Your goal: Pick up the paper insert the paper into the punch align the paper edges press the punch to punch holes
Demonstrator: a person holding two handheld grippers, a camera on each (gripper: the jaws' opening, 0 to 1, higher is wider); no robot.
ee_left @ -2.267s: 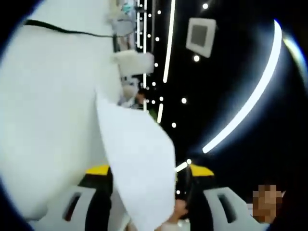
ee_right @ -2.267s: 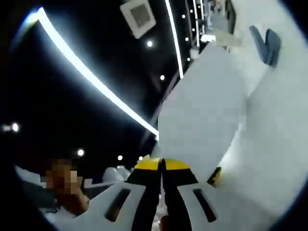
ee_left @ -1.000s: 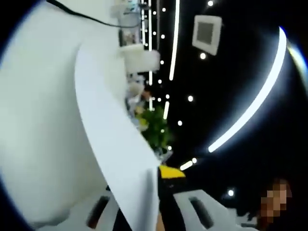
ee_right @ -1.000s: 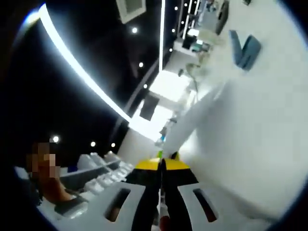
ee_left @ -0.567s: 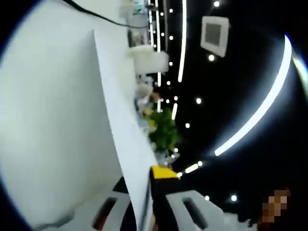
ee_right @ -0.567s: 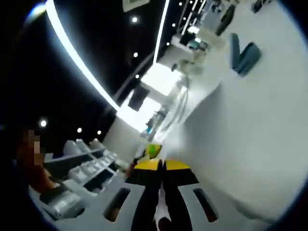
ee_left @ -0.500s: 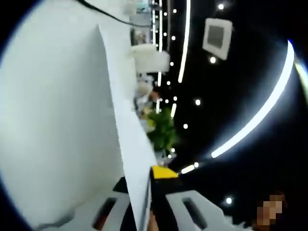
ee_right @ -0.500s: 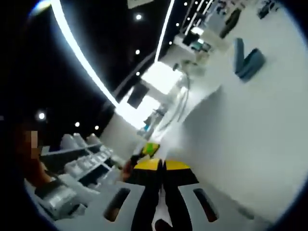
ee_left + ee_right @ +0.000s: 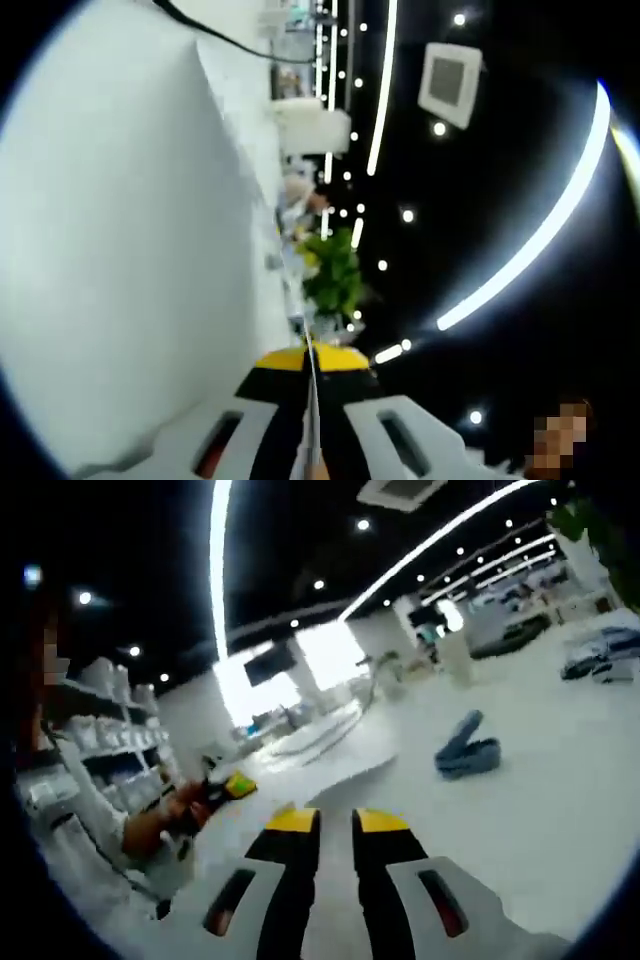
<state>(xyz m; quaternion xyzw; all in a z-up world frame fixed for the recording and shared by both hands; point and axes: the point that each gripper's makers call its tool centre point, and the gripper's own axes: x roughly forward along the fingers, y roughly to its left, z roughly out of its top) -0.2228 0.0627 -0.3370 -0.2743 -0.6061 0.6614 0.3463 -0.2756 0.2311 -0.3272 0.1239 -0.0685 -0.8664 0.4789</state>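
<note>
Paper (image 9: 311, 400) now runs edge-on between the closed left fingers (image 9: 308, 365); right fingers (image 9: 336, 822) have let go, slightly parted, blue punch (image 9: 467, 750) ahead on the tabletop (image 9: 560, 820). Insertion likely next.

The white paper (image 9: 312, 400) shows edge-on as a thin line; the blue punch (image 9: 466, 752) lies on the white table (image 9: 540, 820).

Both the left gripper (image 9: 310, 368) and the right gripper (image 9: 336, 825) have pale grey jaws with an oval slot cut in each, black inner strips running up the facing edges, and yellow caps at the tips, beyond which nothing else of the tool appears.
</note>
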